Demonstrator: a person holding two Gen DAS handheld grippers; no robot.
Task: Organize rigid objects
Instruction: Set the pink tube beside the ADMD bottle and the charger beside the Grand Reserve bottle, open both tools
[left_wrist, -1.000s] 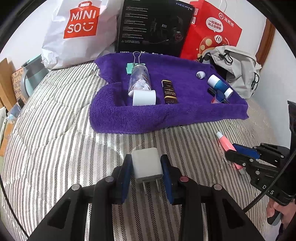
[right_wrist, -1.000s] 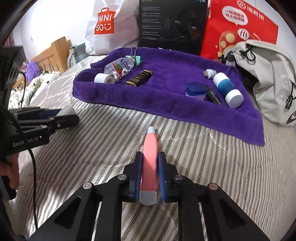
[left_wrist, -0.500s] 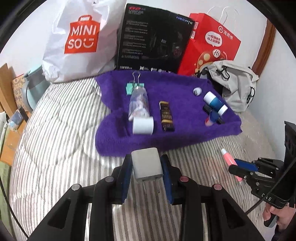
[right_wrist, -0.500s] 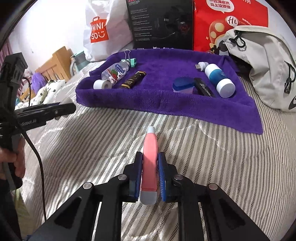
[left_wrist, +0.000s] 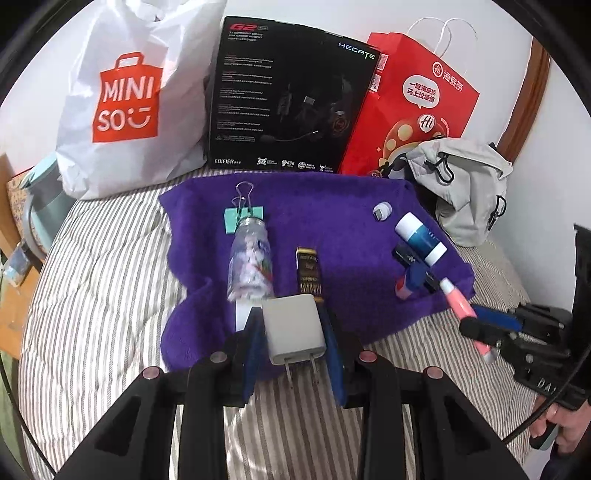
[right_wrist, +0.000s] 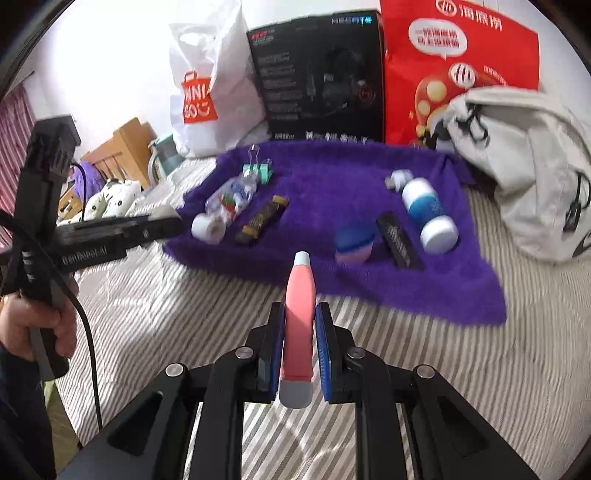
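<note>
Since the earlier frames both my grippers have closed in on the purple towel (left_wrist: 332, 229); its near edge now sits just past my fingertips. My left gripper (left_wrist: 293, 345) pinches the white charger (left_wrist: 294, 328), prongs pointing back toward me, over the towel's near left corner beside the clear bottle (left_wrist: 250, 260). My right gripper (right_wrist: 299, 345) clamps the pink tube (right_wrist: 298, 314), cap forward, above the striped bedding (right_wrist: 461, 369) just short of the towel's near edge. On the towel: binder clip (left_wrist: 243, 214), dark bar (left_wrist: 309, 271), blue-and-white bottle (left_wrist: 421, 236).
</note>
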